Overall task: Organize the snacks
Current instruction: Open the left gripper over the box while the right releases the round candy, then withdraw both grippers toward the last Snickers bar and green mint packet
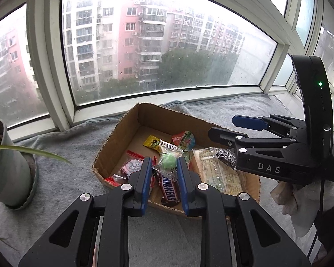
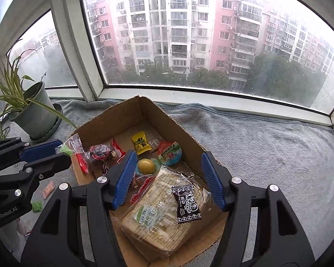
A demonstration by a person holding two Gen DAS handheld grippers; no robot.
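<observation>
Hovering over the cardboard box (image 2: 171, 120), the right claw (image 2: 168, 179) stands wide apart and holds nothing; a black candy wrapper (image 2: 186, 202) lies below it on the large clear-wrapped cake pack (image 2: 158, 218) inside the box. Left claw (image 1: 161, 169) is pinched tight on a clear wrapper with a green candy (image 1: 168, 163), held above the box's near-left part. Snickers bar (image 1: 169, 191) rests beneath it. Potted plant (image 2: 33, 111) sits well apart on the grey towel (image 2: 267, 146).

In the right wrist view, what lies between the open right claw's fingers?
The black candy wrapper, lying loose on the big biscuit pack in the cardboard box.
</observation>
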